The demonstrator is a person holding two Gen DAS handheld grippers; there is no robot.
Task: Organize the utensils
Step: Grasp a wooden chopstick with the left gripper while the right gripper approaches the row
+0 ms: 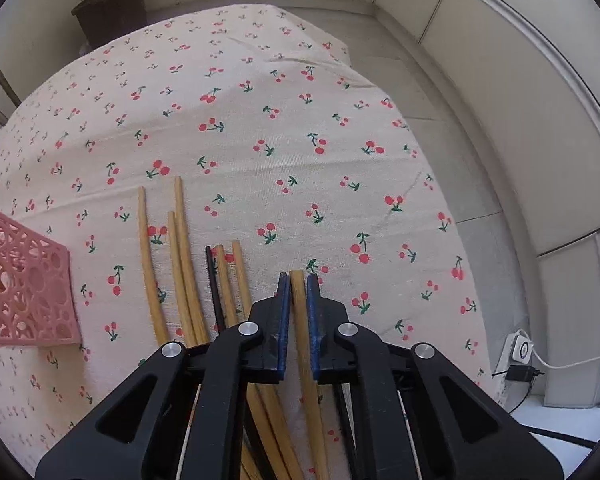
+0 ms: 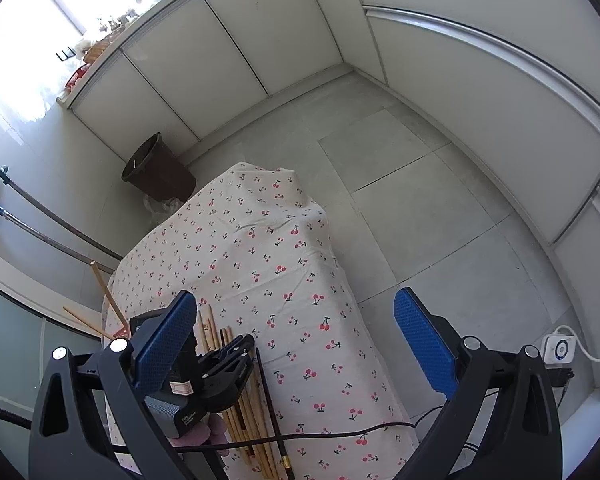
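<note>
On the worktop (image 1: pixel 260 120), I saw my left hand-held gripper (image 1: pixel 299 280) clamped on one wooden chopstick (image 1: pixel 300 304) (right hand-held gripper (image 2: pixel 296 344) gaping, empty).

Cherry-print cloth (image 1: pixel 260 120), brown bin (image 2: pixel 160 170), wht charger (image 2: pixel 559 349)

Your table (image 1: pixel 300 120): cherry-print cloth (image 1: pixel 260 92) over top; wooden chopsticks (image 1: pixel 182 264), one black chopstick (image 1: pixel 214 284), pink lattice basket (image 1: pixel 28 292) on it.
</note>
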